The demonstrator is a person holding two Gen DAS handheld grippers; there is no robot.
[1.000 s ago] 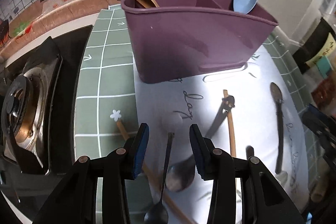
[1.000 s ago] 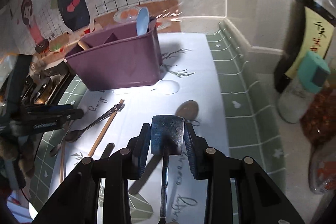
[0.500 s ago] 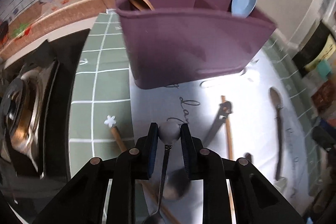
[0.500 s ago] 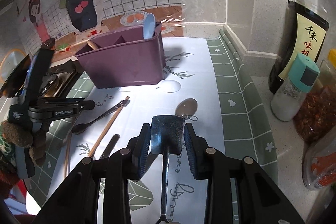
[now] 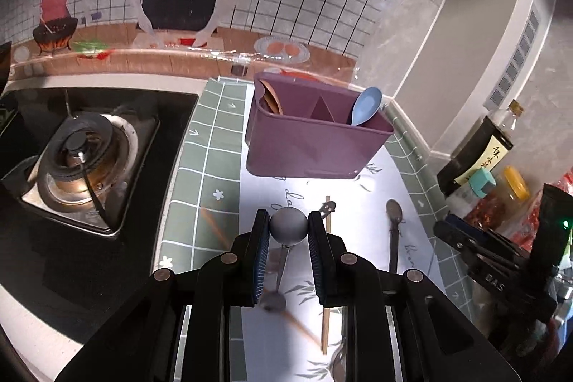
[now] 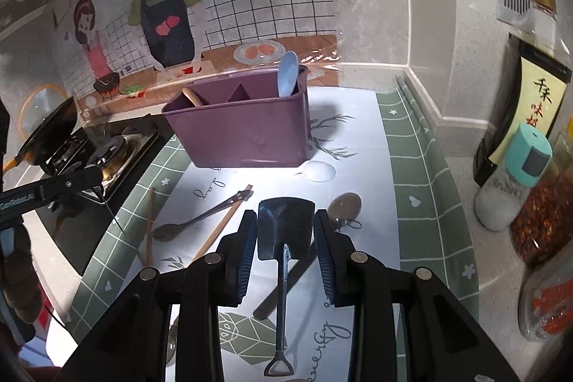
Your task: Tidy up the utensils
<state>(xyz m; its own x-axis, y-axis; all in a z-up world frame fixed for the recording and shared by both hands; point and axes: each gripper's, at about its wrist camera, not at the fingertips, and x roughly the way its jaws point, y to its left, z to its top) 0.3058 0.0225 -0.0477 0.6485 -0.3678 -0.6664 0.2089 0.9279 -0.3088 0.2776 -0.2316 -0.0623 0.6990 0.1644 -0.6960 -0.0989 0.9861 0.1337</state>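
So the biggest thing here is the gas stove on the left, sitting next to a green-and-white mat that covers the counter. On the mat near the back wall there's a purple utensil caddy with dividers; a blue spoon stands in its right-hand compartment and a wooden spoon pokes out of the left one. Off to the right you've got a soy sauce bottle and a salt shaker with a teal cap. Loose on the mat in front of the caddy: a dark spoon lying across a wooden chopstick, plus another metal spoon just right of them. The right gripper is clamped on a little shovel-shaped spoon, pads squeezing the blade from both sides, handle hanging down toward the camera, clear of the mat. The left gripper is closed around the round grey ball end of a thin metal utensil, lifted off the mat, the rest of it dangling blurry below.
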